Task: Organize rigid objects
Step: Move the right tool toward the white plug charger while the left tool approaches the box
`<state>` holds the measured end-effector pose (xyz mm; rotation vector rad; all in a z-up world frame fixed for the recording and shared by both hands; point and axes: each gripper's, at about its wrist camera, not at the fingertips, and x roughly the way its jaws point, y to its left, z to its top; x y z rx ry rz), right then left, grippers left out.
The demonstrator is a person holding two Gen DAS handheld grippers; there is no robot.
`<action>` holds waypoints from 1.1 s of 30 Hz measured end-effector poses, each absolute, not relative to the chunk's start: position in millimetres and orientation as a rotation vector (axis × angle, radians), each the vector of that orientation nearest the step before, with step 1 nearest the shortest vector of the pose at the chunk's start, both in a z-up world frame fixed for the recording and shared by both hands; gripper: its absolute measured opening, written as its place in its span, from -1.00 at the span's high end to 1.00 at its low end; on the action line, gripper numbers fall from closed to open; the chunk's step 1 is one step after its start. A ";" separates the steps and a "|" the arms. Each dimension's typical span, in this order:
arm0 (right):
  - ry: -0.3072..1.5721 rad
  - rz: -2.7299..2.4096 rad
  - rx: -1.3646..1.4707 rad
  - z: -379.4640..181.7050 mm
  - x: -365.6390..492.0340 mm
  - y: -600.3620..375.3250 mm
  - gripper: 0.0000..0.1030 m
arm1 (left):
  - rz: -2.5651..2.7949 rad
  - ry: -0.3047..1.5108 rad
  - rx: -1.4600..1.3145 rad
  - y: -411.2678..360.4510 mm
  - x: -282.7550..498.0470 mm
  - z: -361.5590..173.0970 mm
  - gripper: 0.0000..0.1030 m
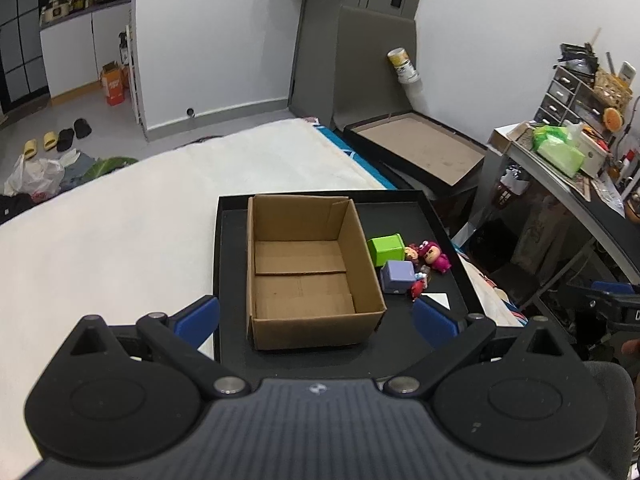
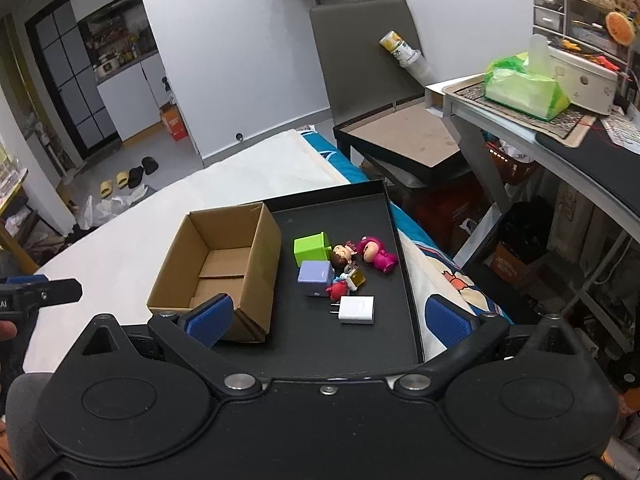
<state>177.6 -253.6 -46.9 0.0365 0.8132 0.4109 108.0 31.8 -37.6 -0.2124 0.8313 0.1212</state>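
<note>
Charger [image 2: 357, 309] lying flat just ahead of right gripper [image 2: 327, 320], nearer than left gripper [image 1: 316, 317]; both gaping, holding nothing.

Little can be read. On the left claw [image 2: 38, 292], seen at the edge of the right wrist view, white letters "AI" stand on its black body. The orange carton [image 2: 175, 123] on the floor carries white print too blurred to read.
</note>
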 end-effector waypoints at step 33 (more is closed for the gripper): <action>1.032 0.366 0.033 -103.4 267.6 -232.0 -1.00 | 0.171 1.048 -0.333 82.1 194.1 -111.1 -0.96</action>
